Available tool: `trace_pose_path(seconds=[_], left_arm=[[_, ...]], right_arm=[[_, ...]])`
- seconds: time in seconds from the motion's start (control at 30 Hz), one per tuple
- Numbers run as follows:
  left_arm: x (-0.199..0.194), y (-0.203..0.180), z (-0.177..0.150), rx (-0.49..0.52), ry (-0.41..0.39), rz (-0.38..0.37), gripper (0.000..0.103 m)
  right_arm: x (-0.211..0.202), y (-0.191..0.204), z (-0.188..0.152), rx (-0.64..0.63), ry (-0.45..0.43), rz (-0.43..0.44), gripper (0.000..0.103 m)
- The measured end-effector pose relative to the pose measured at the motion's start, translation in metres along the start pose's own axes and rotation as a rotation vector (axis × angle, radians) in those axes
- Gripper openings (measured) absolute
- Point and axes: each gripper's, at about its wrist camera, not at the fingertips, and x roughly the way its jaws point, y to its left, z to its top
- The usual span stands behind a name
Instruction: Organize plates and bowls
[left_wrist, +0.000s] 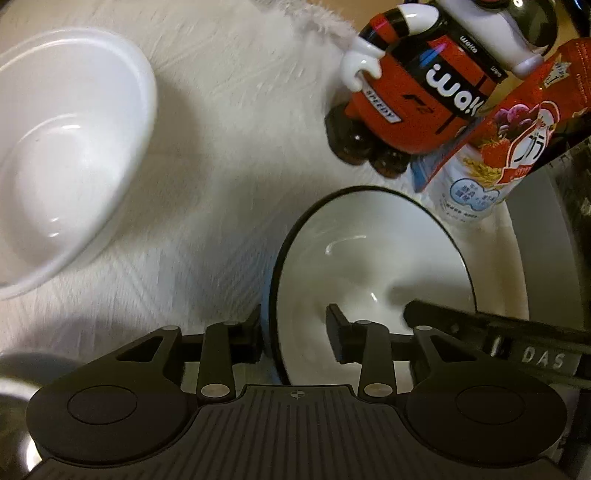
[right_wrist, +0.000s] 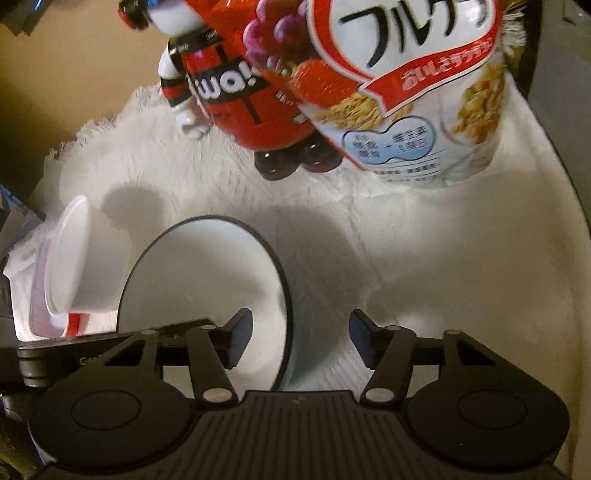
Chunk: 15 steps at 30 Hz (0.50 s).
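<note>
Two bowls lie on the white cloth (left_wrist: 229, 177) in front of you: a black-rimmed bowl (left_wrist: 369, 266) right at your tongs and a plain white bowl (left_wrist: 70, 155) well apart to its left, tilted on its side in the right view. Your left tongs (left_wrist: 295, 338) straddle the rimmed bowl's near-left rim, one finger outside the wall and one inside; the jaws stand apart, and you cannot tell whether the outer pad touches. Your right tongs (right_wrist: 301, 339) straddle the opposite rim the same way, jaws apart with a clear gap on the outer side, so nothing is clamped. Behind the bowl a red toy figure (left_wrist: 413, 99) and a cereal bag (right_wrist: 413, 96) stand close together on the cloth, the bag just beside the bowl's far rim. The right tongs' arm crosses the bowl's inside in the left view.
</note>
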Motion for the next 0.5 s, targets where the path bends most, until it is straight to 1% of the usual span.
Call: trace_pose_path(seconds=[0.03,0.1,0.17,0.23,0.33,0.43,0.5], left_arm=[[0.001,-0.001,0.0,0.005,-0.002,-0.004,0.042],[0.004,-0.002,0.003,0.007,0.006,-0.003,0.042],[0.005,-0.002,0.005,0.0,0.014,-0.006,0.042],[0.006,-0.001,0.007,-0.002,0.022,-0.004,0.041],[0.005,0.0,0.007,-0.013,0.029,0.007,0.035],[0.006,0.005,0.009,-0.047,0.034,0.0,0.032],[0.006,0.008,0.009,-0.068,0.035,-0.004,0.028]], right_arm=[[0.002,0.0,0.0,-0.001,0.009,0.006,0.058],[0.006,0.001,0.001,0.003,0.031,0.02,0.052],[0.009,0.001,0.002,0.006,0.045,0.033,0.048],[0.011,0.001,0.003,0.014,0.053,0.041,0.048],[0.018,0.002,0.003,0.024,0.07,0.053,0.048],[0.025,0.002,0.004,0.039,0.082,0.054,0.048],[0.026,0.006,0.005,0.027,0.083,0.051,0.048]])
